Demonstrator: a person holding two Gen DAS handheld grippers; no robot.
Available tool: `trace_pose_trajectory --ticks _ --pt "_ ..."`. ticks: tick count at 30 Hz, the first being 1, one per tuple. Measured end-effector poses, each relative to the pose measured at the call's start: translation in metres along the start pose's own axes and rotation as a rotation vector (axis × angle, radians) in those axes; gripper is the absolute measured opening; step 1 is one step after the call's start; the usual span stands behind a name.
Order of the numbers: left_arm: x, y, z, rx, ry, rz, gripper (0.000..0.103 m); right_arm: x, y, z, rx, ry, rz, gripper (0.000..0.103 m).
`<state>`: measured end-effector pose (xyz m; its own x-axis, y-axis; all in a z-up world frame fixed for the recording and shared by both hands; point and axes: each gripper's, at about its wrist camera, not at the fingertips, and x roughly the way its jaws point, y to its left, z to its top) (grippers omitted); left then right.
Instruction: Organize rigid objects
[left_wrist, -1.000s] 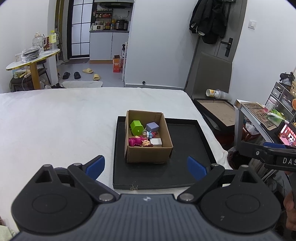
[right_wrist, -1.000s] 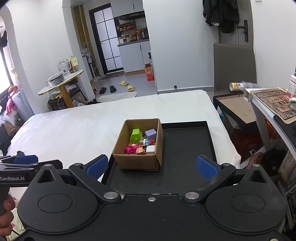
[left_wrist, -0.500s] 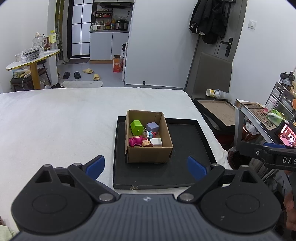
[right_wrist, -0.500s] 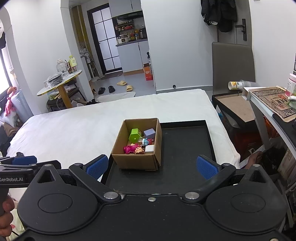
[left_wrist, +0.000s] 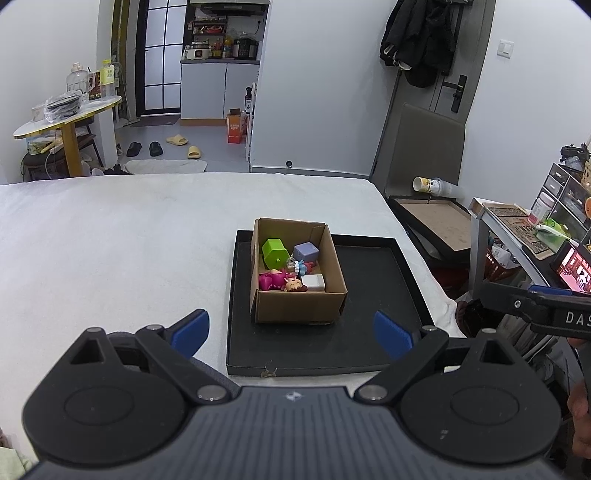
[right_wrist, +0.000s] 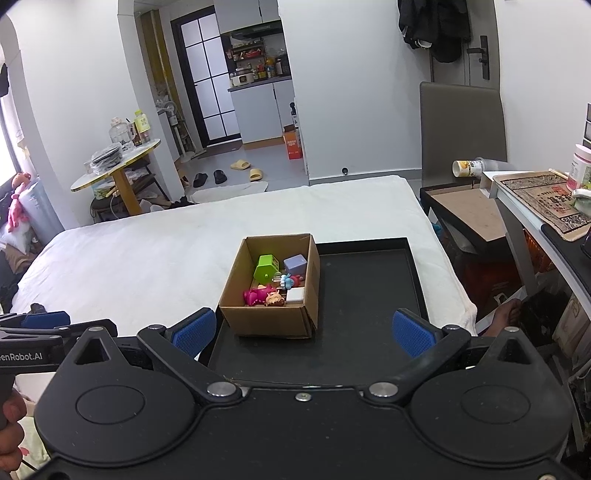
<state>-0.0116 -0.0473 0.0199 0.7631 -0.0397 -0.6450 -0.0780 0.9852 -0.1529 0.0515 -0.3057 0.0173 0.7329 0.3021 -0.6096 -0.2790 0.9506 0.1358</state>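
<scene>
Toys (left_wrist: 288, 264) lie straight ahead of both wide, empty claws, heaped in the cardboard box (left_wrist: 299, 312) on the left part of the black tray (left_wrist: 369, 343) on the bed (left_wrist: 110, 251). Left claw (left_wrist: 291, 330) faces the box squarely; right claw (right_wrist: 301, 330) has it slightly left of centre, so the left looks better placed, the box's long axis running away from both

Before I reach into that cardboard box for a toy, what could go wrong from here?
The toys lie packed together: closing on the pink figure may also catch the white block beside it. The cardboard box sits loose on the black tray, so a finger on its wall could shove it. Both grippers, left and right, aim at one box and may collide.
</scene>
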Motion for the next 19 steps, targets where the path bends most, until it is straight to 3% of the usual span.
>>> trace_pose_trajectory --ticks 19 --pt "-0.0031 -0.0005 -0.0031 0.005 -0.022 -0.02 0.095 0.0041 -0.0024 -0.0033 0.018 0.01 -0.014 0.103"
